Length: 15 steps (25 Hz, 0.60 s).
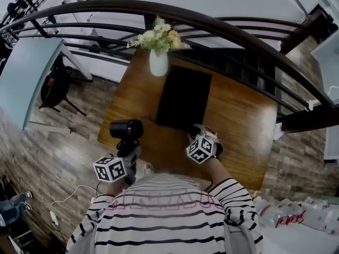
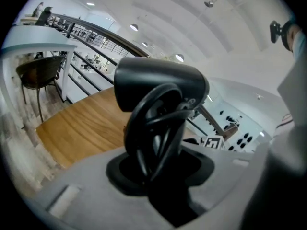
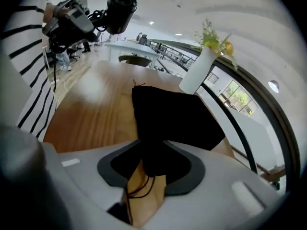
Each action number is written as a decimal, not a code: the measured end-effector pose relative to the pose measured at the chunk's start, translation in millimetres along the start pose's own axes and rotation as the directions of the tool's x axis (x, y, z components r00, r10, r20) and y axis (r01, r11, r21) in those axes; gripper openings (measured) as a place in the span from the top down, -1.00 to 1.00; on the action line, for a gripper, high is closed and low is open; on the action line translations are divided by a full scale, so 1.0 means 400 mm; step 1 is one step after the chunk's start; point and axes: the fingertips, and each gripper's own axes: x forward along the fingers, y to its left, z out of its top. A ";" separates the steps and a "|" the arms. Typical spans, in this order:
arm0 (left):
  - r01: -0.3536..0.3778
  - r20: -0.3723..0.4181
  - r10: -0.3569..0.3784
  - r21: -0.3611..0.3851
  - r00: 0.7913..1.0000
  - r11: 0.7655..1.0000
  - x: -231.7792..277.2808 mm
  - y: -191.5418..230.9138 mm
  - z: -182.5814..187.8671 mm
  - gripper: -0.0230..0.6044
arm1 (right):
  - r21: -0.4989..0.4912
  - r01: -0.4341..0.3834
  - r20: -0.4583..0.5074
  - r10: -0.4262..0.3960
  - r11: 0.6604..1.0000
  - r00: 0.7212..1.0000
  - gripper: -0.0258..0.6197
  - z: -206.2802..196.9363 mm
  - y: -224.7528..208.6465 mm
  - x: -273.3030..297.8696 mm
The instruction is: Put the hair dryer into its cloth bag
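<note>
Table (image 1: 238, 120): wooden, brown
Vase (image 1: 158, 62): white, upright at the table's far edge; holds pale flowers (image 1: 158, 36)
Railing (image 1: 222, 30): dark, curving behind the table
Chair (image 1: 53, 86): dark, at left

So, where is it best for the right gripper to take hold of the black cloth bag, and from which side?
Probably the near edge of the cloth bag, by the drawstring, coming from the person's side. The bag lies flat on the table, so only an edge can be pinched, and the cords suggest its mouth is there. The right gripper is at that edge.
</note>
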 end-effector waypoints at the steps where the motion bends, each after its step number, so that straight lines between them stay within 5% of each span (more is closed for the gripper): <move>1: -0.007 0.004 0.007 -0.006 1.000 1.000 -0.003 0.002 -0.003 0.45 | -0.028 -0.018 -0.020 0.018 0.999 1.000 0.50 -0.005 0.003 0.010; 9: -0.050 0.031 0.052 -0.056 0.998 0.997 -0.035 0.029 -0.034 0.45 | -0.119 -0.092 -0.099 0.080 0.989 0.992 0.55 -0.023 -0.004 0.054; 15: -0.080 0.037 0.082 -0.069 0.996 0.994 -0.057 0.050 -0.047 0.45 | -0.102 -0.154 -0.114 0.142 0.983 0.983 0.84 -0.027 0.008 0.076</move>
